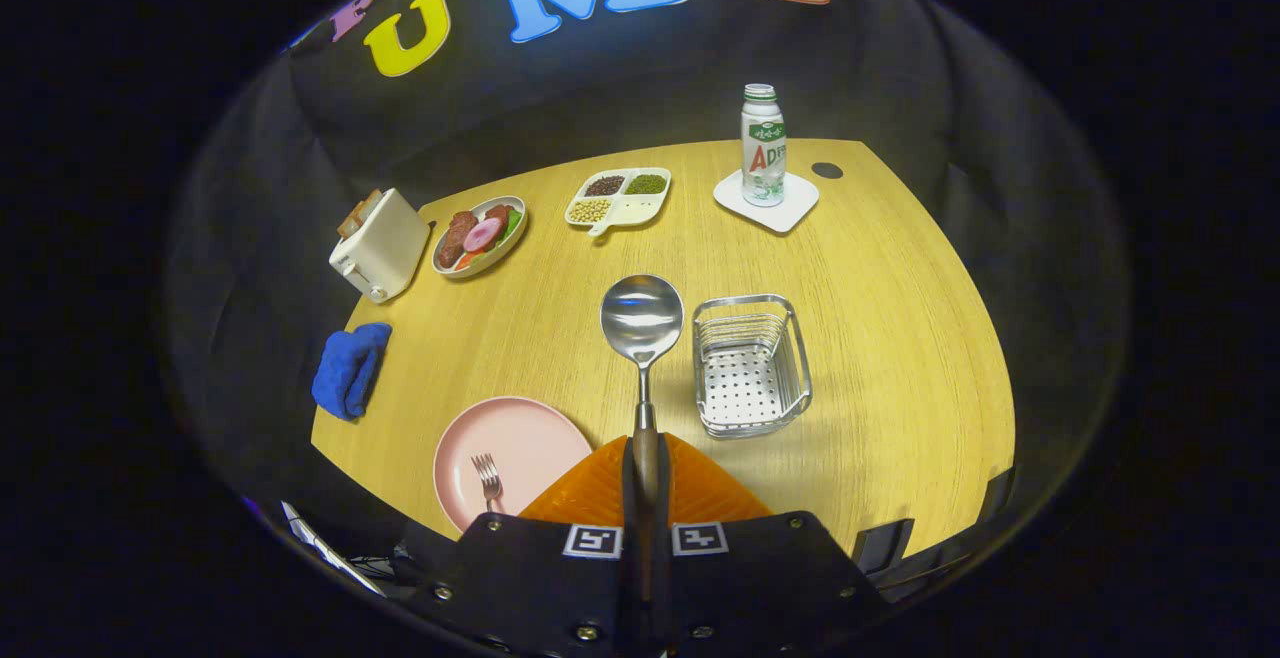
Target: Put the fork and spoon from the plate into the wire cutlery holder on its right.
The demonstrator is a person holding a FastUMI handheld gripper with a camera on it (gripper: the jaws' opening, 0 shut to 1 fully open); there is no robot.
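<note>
Far left of the bench (pixel 900 338): a blue cloth (pixel 350 370) at the edge, with a white toaster (pixel 380 243) holding bread beyond it. Next, a plate of food (pixel 480 235) and a divided dish of beans (pixel 618 198). Nearer the fingers, a pink plate (pixel 520 438) carries the fork (pixel 488 478), lying to their left. The gripper (pixel 645 483) has its fingers closed tight on the dark handle of the spoon (pixel 642 318), whose bowl is held up ahead of them above the bench. Just right of the spoon stands the wire cutlery holder (pixel 750 366), nothing in it. Beyond it, a bottle (pixel 763 146) stands upright on a white coaster (pixel 790 208).
</note>
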